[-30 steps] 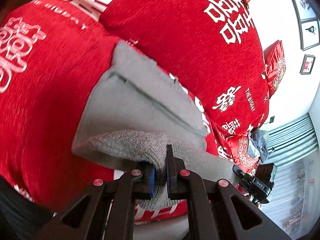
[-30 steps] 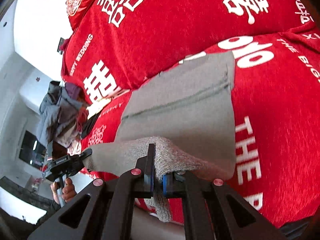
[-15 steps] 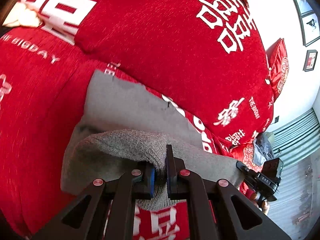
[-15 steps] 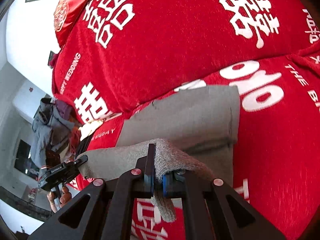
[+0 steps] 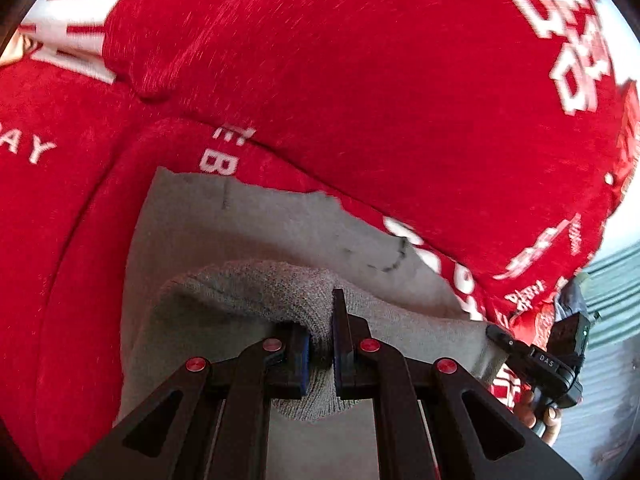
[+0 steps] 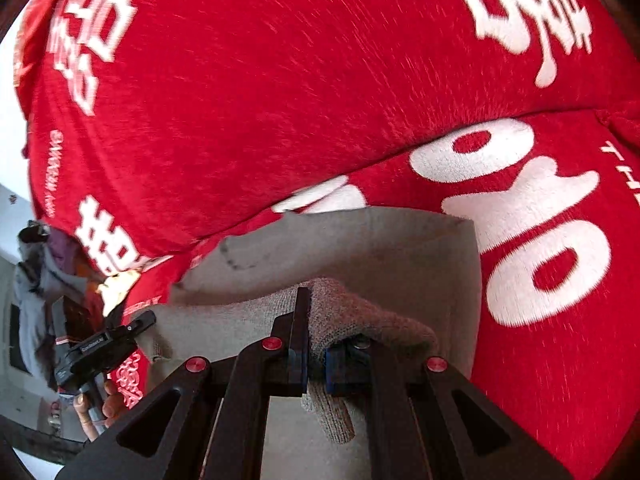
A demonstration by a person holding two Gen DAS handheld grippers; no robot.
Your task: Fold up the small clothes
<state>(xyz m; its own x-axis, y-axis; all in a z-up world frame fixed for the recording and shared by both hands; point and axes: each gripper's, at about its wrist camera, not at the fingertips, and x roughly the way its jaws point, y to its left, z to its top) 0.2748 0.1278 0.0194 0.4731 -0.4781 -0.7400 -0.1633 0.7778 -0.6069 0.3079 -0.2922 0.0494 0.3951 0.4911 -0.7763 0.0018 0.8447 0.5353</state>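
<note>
A small grey knit garment [image 5: 248, 236] lies on the red sofa seat, its far part flat against the seat and its near ribbed edge lifted. My left gripper [image 5: 320, 344] is shut on the left end of that ribbed edge. My right gripper [image 6: 316, 356] is shut on the right end of the same edge; the garment also shows in the right wrist view [image 6: 384, 248]. The held edge hangs over the flat part. Each gripper shows in the other's view, the right one [image 5: 536, 360] at the far right, the left one [image 6: 100, 348] at the far left.
A red sofa back cushion [image 5: 380, 80] with white lettering rises just behind the garment. The red seat cover [image 6: 560, 240] spreads to the right. A pile of grey clothes [image 6: 36, 264] sits at the sofa's far end. A person's hand [image 6: 104, 404] holds the other gripper.
Both grippers have carried the ribbed edge forward and down toward the sofa back. The garment's far part now lies flatter on the seat and less of it shows.
</note>
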